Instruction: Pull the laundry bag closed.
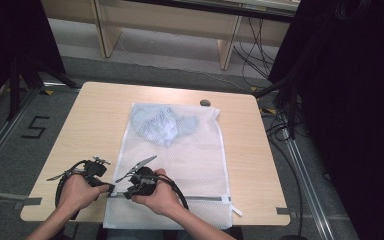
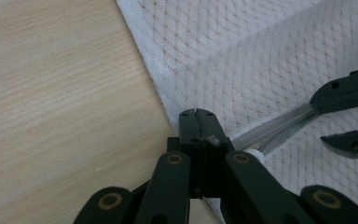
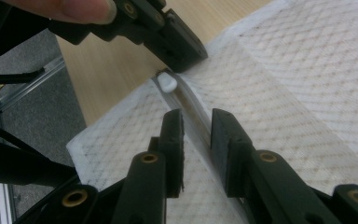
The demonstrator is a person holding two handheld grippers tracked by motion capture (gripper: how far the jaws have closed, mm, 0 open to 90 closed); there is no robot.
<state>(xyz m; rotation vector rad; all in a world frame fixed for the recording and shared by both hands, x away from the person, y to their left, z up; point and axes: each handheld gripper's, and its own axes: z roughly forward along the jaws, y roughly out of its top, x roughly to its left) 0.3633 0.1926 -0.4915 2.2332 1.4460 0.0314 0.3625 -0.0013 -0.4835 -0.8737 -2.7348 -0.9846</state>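
Note:
A white mesh laundry bag [image 1: 180,155] lies flat on the wooden table [image 1: 95,115], with a pale blue garment [image 1: 162,125] inside its far end. A zipper [image 1: 205,198] runs across the near end. My left gripper [image 2: 196,114] is shut on the bag's left edge, right at the zipper's end, beside a white zipper pull [image 3: 168,84]. The right gripper [image 3: 196,116] is open, its two jaws straddling the zipper tape [image 3: 191,105] just behind that pull, pads apart from it. In the high view both grippers meet at the bag's near left corner [image 1: 120,192].
A small dark round object [image 1: 205,103] sits near the table's far edge. Black stands and cables [image 1: 280,115] crowd the floor to the right, and light wooden furniture [image 1: 170,25] stands behind. The table's front edge lies just below the hands.

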